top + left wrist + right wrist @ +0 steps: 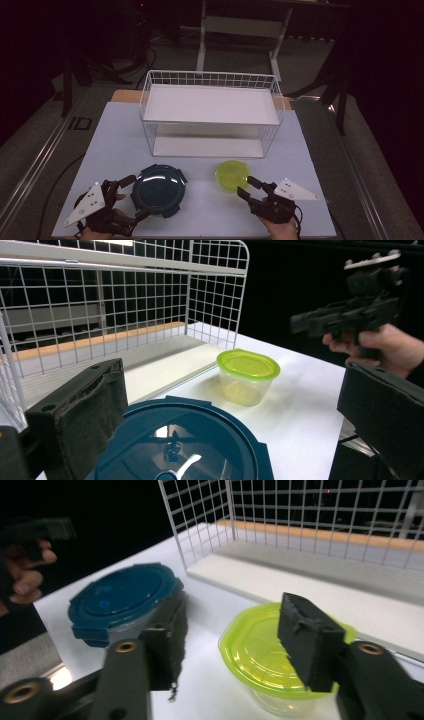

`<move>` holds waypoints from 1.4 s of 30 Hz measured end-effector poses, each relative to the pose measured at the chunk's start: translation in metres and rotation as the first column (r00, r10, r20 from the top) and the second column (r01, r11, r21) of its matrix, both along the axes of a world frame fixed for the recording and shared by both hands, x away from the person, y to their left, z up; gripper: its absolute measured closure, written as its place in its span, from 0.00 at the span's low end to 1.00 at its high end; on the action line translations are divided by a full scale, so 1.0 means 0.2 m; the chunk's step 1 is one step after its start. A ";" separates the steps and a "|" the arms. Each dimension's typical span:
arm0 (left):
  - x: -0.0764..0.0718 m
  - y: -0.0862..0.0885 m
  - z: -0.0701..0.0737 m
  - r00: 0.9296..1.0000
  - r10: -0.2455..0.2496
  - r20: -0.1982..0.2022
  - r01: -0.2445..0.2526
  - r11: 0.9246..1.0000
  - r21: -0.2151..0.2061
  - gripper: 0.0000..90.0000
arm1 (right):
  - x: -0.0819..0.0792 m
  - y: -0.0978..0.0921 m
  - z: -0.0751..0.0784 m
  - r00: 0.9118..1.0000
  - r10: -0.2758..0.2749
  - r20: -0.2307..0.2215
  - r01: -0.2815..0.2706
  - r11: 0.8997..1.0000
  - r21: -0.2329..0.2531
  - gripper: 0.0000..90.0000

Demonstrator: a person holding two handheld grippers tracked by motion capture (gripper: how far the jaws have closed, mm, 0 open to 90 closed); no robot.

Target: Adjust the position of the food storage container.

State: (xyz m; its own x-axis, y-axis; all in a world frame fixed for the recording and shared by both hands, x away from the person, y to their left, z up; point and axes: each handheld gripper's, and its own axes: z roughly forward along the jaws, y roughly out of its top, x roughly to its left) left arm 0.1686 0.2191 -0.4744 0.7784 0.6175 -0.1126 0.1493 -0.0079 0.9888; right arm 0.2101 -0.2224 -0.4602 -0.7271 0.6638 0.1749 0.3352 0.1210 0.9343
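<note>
Dark blue lidded container [160, 188] upright, front-left on table; yellow-green lidded tub [232, 175] upright, right.

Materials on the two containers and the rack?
Green container: translucent glossy plastic, the table shows through its wall. Blue container: opaque dark-blue plastic rim, clear glossy lid panel with reflections. Rack: white-coated wire grid, likely metal; matte white shelves.

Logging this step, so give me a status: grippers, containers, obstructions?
Left gripper open, fingers flanking the blue-lidded container. Right gripper open, fingers at the green-lidded container. Neither gripped. Wire shelf rack stands behind, apart; nothing between.
</note>
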 end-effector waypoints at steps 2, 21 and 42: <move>0.00 0.00 0.00 1.000 0.001 0.001 -0.001 1.000 0.001 0.00 | 0.02 0.04 -0.02 1.000 0.005 -0.008 -0.006 1.000 -0.020 0.58; 0.00 -0.01 0.00 1.000 -0.002 0.001 0.002 1.000 0.004 0.00 | 0.14 0.38 -0.16 0.991 0.056 -0.118 -0.076 0.983 -0.167 1.00; -0.01 -0.01 0.00 1.000 -0.005 0.006 0.005 1.000 0.005 0.00 | 0.17 0.21 -0.20 0.976 -0.121 -0.183 0.079 0.972 -0.223 1.00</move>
